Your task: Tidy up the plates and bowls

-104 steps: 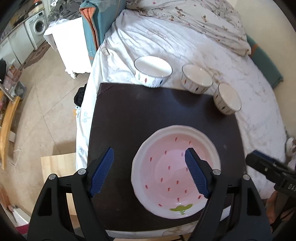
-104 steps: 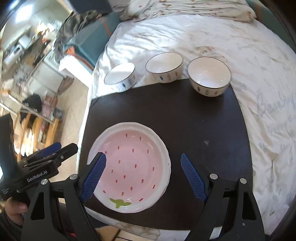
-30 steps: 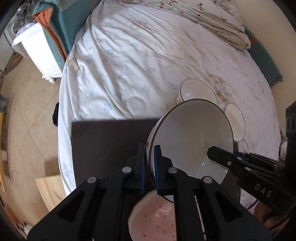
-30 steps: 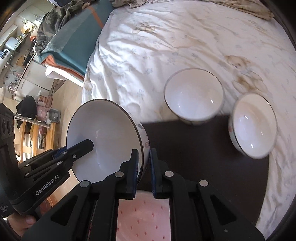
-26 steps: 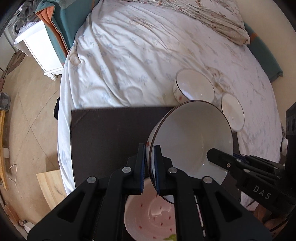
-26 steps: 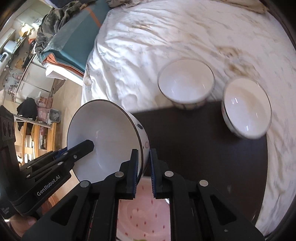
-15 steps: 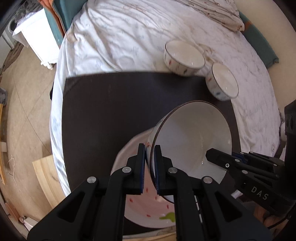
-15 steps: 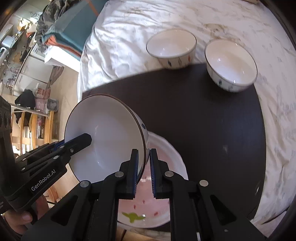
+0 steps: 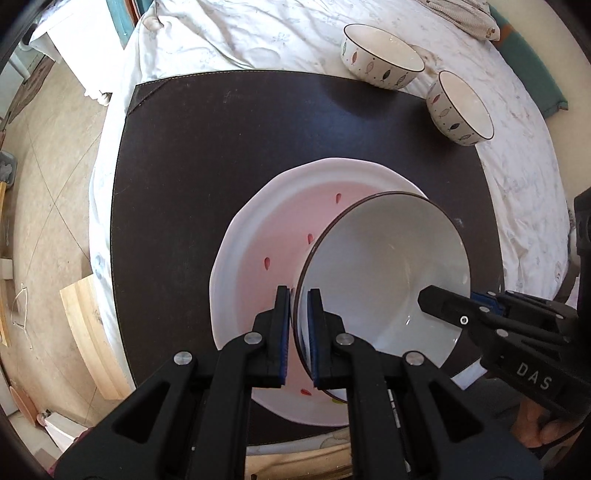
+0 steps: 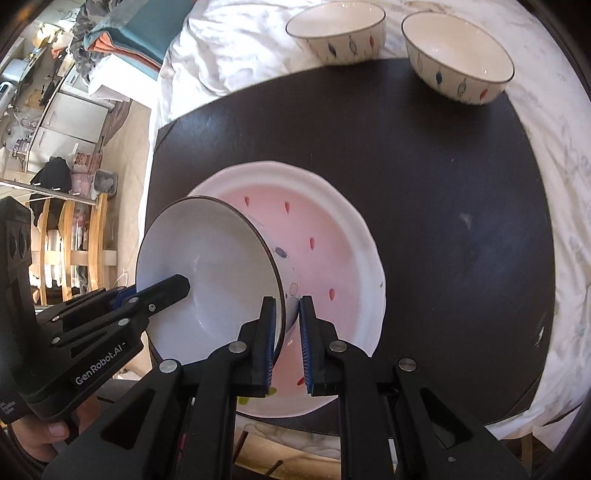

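Note:
A large white bowl (image 9: 384, 273) (image 10: 207, 280) with a dark rim hangs tilted just over the pink strawberry plate (image 9: 273, 236) (image 10: 321, 236) on the dark mat. My left gripper (image 9: 297, 306) is shut on the bowl's left rim. On the opposite rim my right gripper (image 10: 287, 314) is shut too. Each gripper shows in the other's view, the right gripper (image 9: 439, 299) and the left gripper (image 10: 173, 288) reaching over the bowl's edge. Whether the bowl's base touches the plate is hidden.
Two smaller patterned bowls (image 9: 382, 55) (image 9: 460, 107) (image 10: 336, 27) (image 10: 458, 55) stand at the mat's far edge on the white bedsheet. The dark mat (image 9: 207, 155) (image 10: 443, 184) has bare room around the plate. Floor and furniture lie to the left.
Both grippers carried the large bowl back from the bed toward the near side and lower, so it now hangs over the pink plate. The two small bowls have stayed put.

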A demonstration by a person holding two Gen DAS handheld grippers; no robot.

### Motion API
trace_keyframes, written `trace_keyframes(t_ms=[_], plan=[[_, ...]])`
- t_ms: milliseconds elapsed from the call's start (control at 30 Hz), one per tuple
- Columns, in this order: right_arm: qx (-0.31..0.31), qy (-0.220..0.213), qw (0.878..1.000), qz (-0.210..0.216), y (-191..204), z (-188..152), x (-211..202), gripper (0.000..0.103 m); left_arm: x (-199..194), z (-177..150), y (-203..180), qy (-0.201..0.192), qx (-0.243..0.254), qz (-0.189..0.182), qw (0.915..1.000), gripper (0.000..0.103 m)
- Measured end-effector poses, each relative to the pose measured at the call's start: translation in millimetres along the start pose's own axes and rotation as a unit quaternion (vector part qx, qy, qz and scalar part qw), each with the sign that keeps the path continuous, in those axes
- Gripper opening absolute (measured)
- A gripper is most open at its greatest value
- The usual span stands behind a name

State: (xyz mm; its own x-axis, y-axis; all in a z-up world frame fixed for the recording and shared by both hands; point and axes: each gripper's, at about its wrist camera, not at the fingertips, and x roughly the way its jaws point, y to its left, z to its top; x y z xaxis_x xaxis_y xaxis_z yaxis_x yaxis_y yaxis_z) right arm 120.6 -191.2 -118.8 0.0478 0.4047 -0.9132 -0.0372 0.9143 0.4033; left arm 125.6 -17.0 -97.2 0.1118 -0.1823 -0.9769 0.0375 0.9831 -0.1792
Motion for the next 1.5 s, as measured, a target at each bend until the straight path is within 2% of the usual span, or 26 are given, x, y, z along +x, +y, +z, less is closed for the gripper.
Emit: trace_keyframes(t_ms=[367,700,800,967,1133,1267,1300,1333,1367,1400,1433,1500], plan=[[0.025,0.014,0.999,0.02,-15,-8,6,0.016,7,-4,-4,0.004,0.017,0.009,0.9998,0.007],[0.029,0.011,0.999,0.029,-14,-5,9,0.018,14,0,1,0.007,0.003,0.009,0.9999,0.007],[0.029,0.016,0.999,0.039,-12,-6,11,0.02,17,0,3,0.009,0.002,0.022,0.9997,0.007],[0.018,0.011,0.999,0.034,-6,-5,11,0.02,16,3,7,0.007,-0.007,0.019,0.9998,0.007],[0.049,0.023,0.997,0.061,-16,-5,10,0.02,11,3,9,0.009,-0.004,0.014,0.9998,0.008],[0.051,0.007,0.996,0.068,-17,-4,1,0.021,3,4,11,-0.002,-0.005,0.015,0.9999,0.009],[0.051,0.004,0.996,0.069,-17,-4,-1,0.021,1,4,11,-0.004,-0.005,0.016,0.9999,0.015],[0.052,0.0,0.996,0.071,-18,-4,-3,0.021,-1,4,11,-0.007,-0.006,0.015,0.9998,0.03],[0.053,-0.003,0.996,0.072,-18,-3,-4,0.021,-3,4,11,-0.012,-0.007,0.018,0.9997,0.038],[0.054,-0.007,0.996,0.072,-19,-3,-6,0.021,-6,3,11,-0.019,-0.005,0.025,0.9995,0.052],[0.053,-0.01,0.996,0.072,-19,-3,-8,0.021,-8,3,10,-0.023,0.001,0.034,0.9992,0.061],[0.047,-0.018,0.996,0.073,-17,-3,-12,0.021,-10,2,10,-0.026,0.006,0.046,0.9986,0.062]])
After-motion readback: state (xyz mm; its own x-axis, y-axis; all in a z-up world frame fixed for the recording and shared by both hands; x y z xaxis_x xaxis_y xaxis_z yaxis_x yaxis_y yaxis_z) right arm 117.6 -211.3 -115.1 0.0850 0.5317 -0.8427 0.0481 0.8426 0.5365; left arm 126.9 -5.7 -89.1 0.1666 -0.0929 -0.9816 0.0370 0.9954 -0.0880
